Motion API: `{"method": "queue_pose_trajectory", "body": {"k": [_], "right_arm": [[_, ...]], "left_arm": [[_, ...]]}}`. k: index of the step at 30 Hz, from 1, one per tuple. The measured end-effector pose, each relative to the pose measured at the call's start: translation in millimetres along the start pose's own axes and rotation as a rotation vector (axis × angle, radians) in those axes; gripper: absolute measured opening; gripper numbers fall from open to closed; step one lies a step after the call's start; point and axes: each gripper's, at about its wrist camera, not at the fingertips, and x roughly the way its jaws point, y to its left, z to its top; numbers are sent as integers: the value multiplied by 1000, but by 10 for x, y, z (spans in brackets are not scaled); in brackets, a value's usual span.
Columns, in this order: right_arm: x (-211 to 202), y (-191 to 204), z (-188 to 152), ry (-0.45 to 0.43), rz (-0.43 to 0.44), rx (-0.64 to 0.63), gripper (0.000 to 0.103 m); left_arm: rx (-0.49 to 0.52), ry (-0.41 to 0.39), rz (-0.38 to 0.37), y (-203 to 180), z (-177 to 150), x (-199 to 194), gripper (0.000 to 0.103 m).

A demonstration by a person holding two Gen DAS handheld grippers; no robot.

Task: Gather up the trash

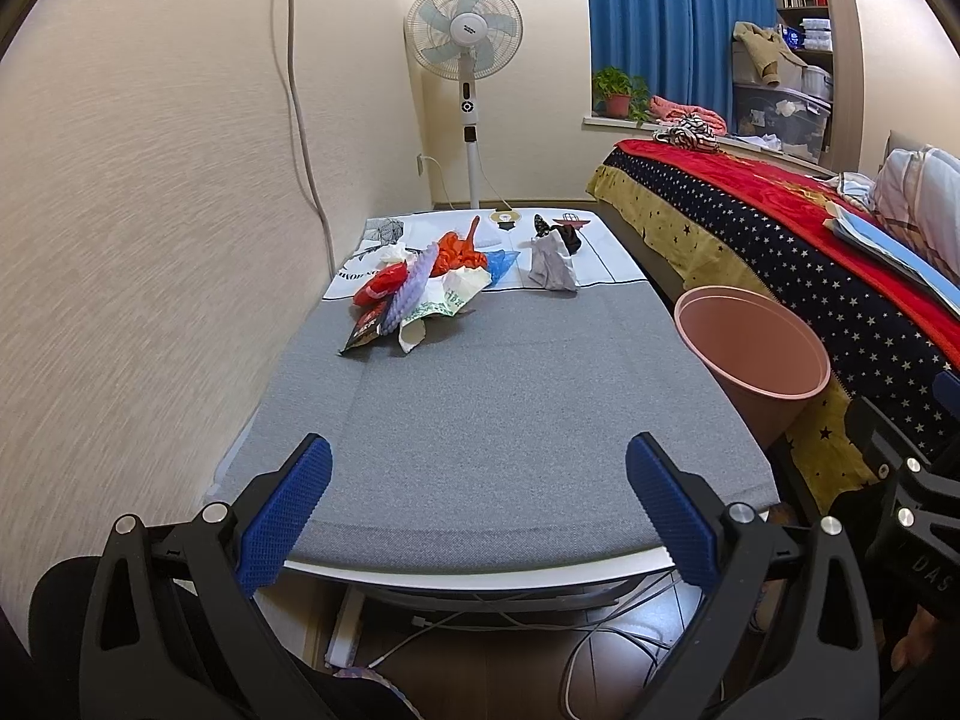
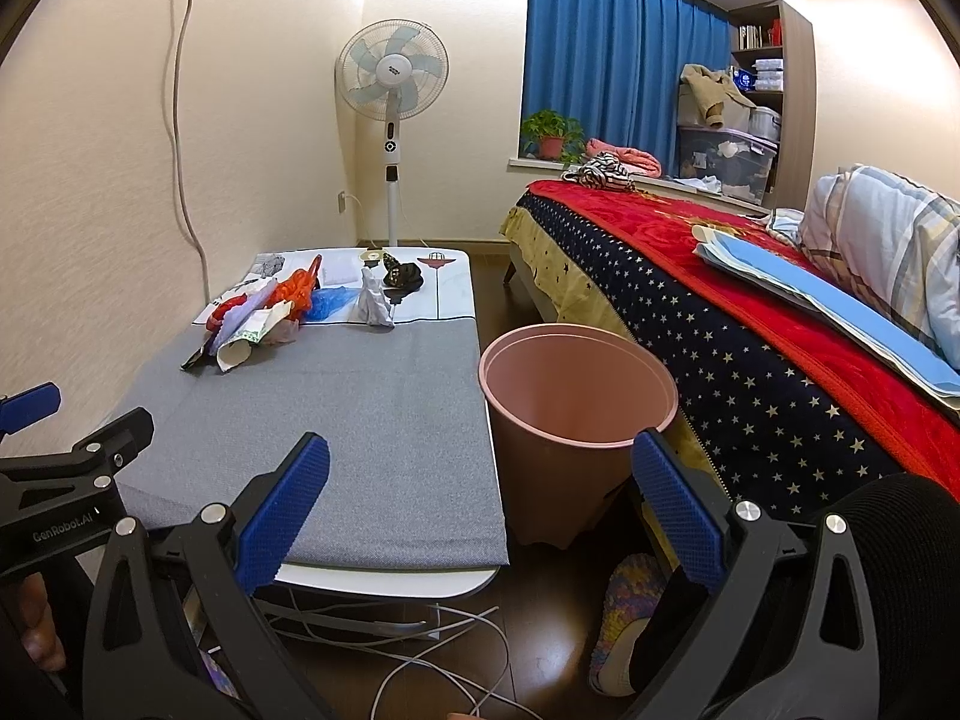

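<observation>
A pile of trash (image 1: 414, 288) lies at the far left of the grey-topped table (image 1: 510, 420): red, orange, purple and blue wrappers and a white paper bag. It also shows in the right wrist view (image 2: 264, 318). A crumpled grey wrapper (image 1: 553, 264) stands to its right, also visible in the right wrist view (image 2: 375, 303). A pink bin (image 1: 753, 354) stands on the floor between table and bed; its inside (image 2: 576, 396) looks bare. My left gripper (image 1: 480, 504) is open and empty over the table's near edge. My right gripper (image 2: 480, 504) is open and empty near the bin.
A bed (image 2: 750, 324) with a red and starred blanket runs along the right. A standing fan (image 1: 465, 36) is at the far wall. Cables (image 2: 432, 648) lie on the floor under the table. A foot in a knitted slipper (image 2: 624, 618) is beside the bin.
</observation>
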Motion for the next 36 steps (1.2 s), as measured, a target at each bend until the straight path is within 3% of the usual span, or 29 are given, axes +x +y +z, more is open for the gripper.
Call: {"method": "queue_pose_trajectory", "body": {"k": [27, 31, 36], "right_arm": [[4, -3, 11, -2, 0, 0, 98], [-1, -25, 123, -20, 6, 11, 98], [197, 30, 469, -13, 25, -21, 98]], "left_arm": [[-7, 13, 7, 4, 11, -7, 95], [-46, 29, 2, 102, 119, -4, 95], [-69, -21, 57, 301, 407, 10, 95]]}}
